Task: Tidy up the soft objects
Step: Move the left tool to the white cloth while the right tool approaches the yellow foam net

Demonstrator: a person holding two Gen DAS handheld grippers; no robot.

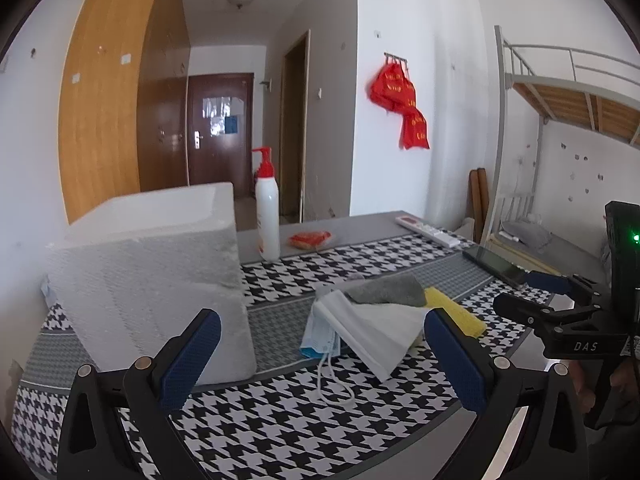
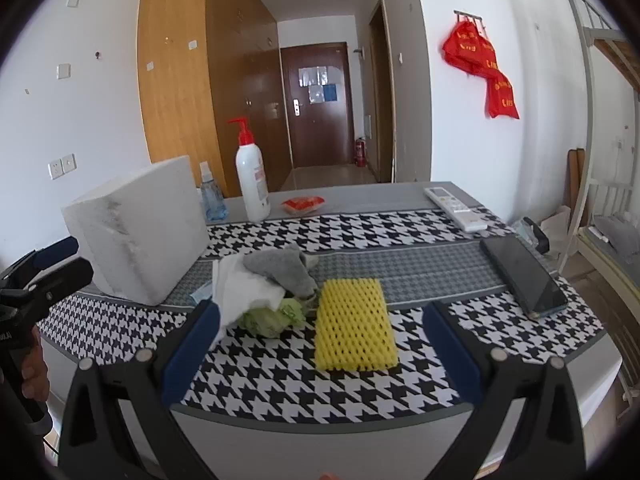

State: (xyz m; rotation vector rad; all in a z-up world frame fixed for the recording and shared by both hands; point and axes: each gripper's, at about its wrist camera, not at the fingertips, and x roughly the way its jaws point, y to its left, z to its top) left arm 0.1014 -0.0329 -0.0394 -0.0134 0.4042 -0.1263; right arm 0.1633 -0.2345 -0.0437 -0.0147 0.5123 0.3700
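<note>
White walls (image 2: 472, 152), a tall light-wood wardrobe (image 2: 172, 80), a dark brown door (image 2: 316, 104) down the corridor, a grey metal bunk bed (image 1: 560, 80).

Yellow foam net (image 2: 354, 324) flat, beside heaped cloths (image 2: 276, 280), mask (image 1: 320, 336)

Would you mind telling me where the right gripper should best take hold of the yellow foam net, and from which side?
Probably its near short edge, approached from the front with the open right gripper. The yellow foam net lies flat on the tablecloth, its near end clear, while its far left corner sits beside the grey cloth and green bag.
</note>
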